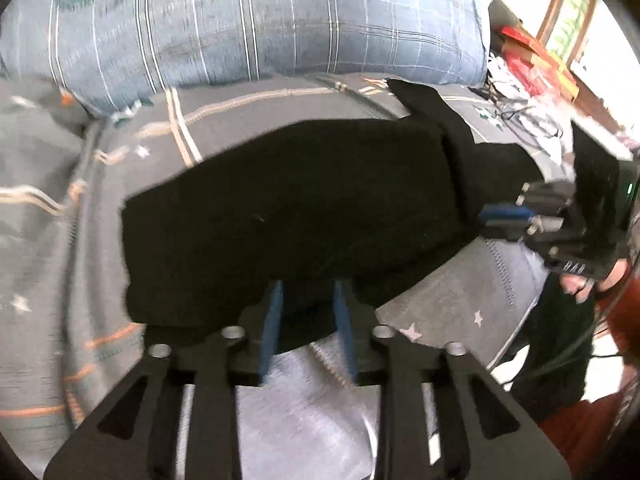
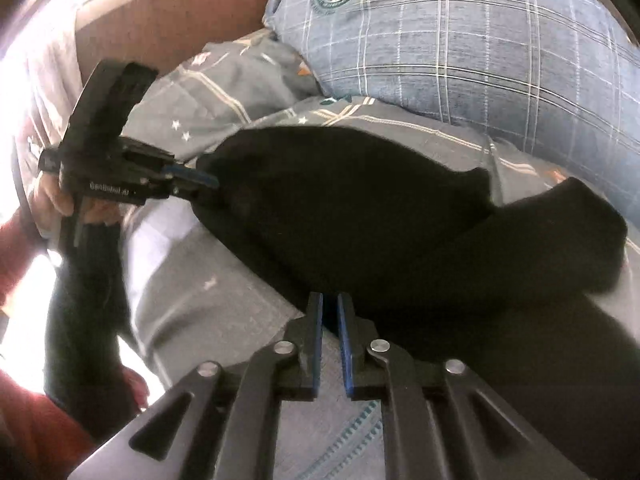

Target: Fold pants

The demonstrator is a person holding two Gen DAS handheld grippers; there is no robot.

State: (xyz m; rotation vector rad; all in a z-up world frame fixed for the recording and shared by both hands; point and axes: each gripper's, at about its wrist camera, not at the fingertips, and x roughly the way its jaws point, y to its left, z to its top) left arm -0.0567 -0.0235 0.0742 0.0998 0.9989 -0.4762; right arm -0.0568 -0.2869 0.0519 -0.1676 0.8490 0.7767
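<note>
Jaws of both grippers, left (image 1: pixel 308 300) and right (image 2: pixel 330 308), pinch near edge of black pants (image 1: pixel 288 208) on bed (image 1: pixel 48 240).

Window glare, motion blur, fisheye warp

White lettering on the left claw (image 2: pixel 208 178) is mirrored and unreadable.

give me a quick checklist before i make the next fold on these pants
1. Left tool gripping the pants edge: ok.
2. Right tool gripping the other end: ok.
3. Pants lying flat: not ok, the end near the right tool is bunched up.
4. Bedspread pinched in either tool: cannot tell.
5. Pillow apart from the pants: ok, bedspread shows between them.
</note>
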